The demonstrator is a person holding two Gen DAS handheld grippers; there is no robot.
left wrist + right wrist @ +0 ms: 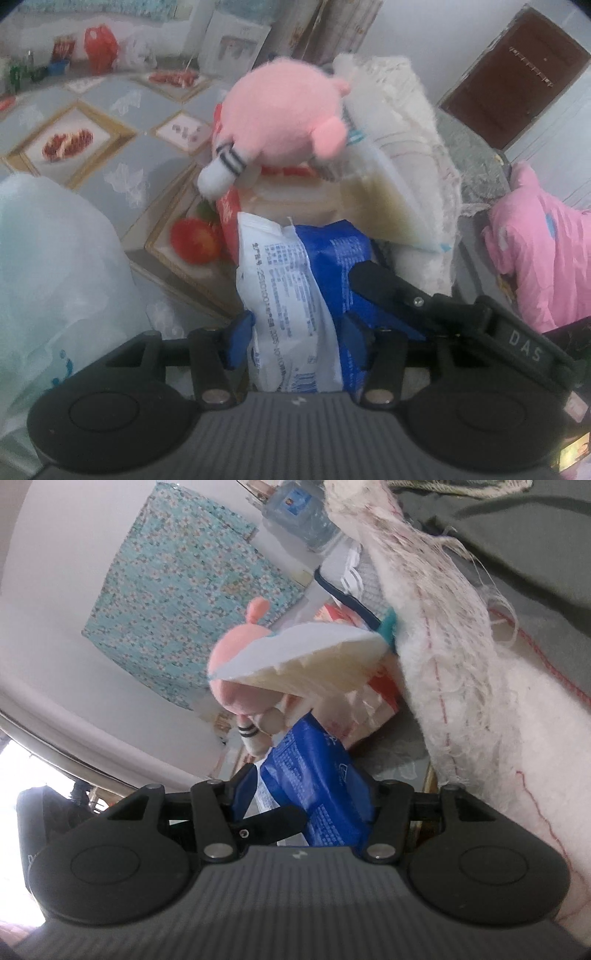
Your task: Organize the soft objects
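Home: patterned tablecloth, floral curtain (lived-in).

Readable: "DAS", in pale capitals on black gripper body at right of left wrist view. Small printed lines on crinkled blue-and-white plastic packet, too blurred to make out.

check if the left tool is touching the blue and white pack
Touching: in the left wrist view the left tool has both pads pressed on the blue and white pack.
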